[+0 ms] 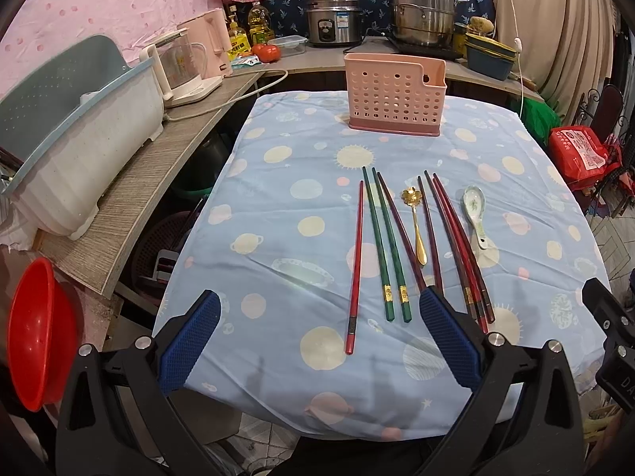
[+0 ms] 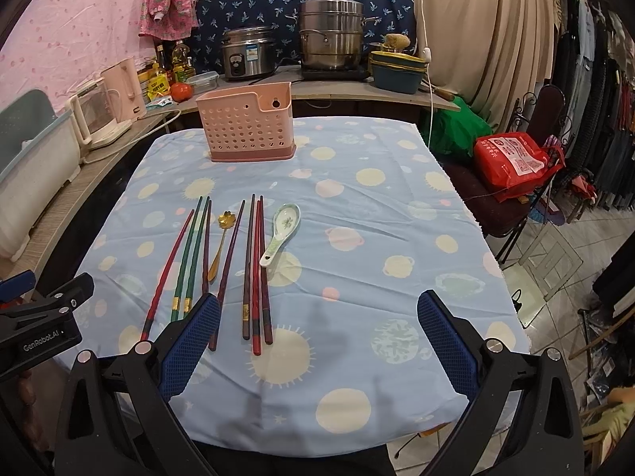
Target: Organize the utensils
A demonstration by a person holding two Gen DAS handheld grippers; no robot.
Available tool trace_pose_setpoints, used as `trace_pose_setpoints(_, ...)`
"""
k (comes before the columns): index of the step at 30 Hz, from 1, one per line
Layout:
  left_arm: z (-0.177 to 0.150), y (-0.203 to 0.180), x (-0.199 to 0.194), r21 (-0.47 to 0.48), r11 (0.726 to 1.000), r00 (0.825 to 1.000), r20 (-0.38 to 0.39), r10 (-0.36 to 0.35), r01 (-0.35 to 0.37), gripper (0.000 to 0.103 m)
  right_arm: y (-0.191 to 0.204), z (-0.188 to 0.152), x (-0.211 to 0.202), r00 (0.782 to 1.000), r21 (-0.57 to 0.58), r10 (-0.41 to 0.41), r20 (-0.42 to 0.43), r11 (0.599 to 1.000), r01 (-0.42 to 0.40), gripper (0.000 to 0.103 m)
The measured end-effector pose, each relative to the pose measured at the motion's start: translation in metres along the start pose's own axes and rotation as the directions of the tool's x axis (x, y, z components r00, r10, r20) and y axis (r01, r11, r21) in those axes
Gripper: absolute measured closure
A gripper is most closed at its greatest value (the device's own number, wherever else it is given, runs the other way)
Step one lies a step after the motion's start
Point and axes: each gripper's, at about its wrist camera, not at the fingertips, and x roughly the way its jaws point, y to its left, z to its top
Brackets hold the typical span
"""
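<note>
1. The left gripper [image 1: 319, 311] fills the bottom of the left wrist view, its blue-padded fingers [image 1: 190, 341] spread wide with nothing between them; they hang over the near end of the tabletop [image 1: 278, 377].
2. The right gripper [image 2: 319, 311] is just as wide open and empty in the right wrist view.
3. Each view catches the other gripper at its edge: lower right in the left view, lower left in the right view.
4. The chopsticks [image 1: 381, 246], a gold spoon [image 1: 416, 226] and a ceramic spoon [image 1: 476, 214] lie in a row at centre frame on the blue cloth.
5. The pink utensil holder [image 1: 395, 93] stands upright at the far end, upper centre.
6. Only the left view shows a red bowl [image 1: 39, 337] at lower left; only the right view shows hanging clothes [image 2: 595, 119] at the right edge.
</note>
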Motion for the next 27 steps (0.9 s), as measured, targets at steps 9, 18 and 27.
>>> trace_pose_setpoints(9,-0.0008,-0.0003,0.0008,0.001,1.000,1.000,-0.001,0.001,-0.001,0.007,0.0014,-0.0005,-0.0001,1.000,0.001,0.002,-0.001,1.000,-0.002,0.007)
trace_pose_setpoints(18,-0.0006,0.0001,0.0007,0.002,1.000,1.000,-0.003,0.002,-0.002,0.007,0.0008,0.0000,0.0000,1.000,0.001,0.002,-0.003,1.000,-0.002,0.007)
trace_pose_setpoints(27,-0.0009,-0.0008,0.0015,0.001,1.000,1.000,-0.002,0.002,-0.002,0.007,0.0018,-0.0002,0.0001,1.000,0.001,0.002,-0.003,1.000,-0.002,0.007)
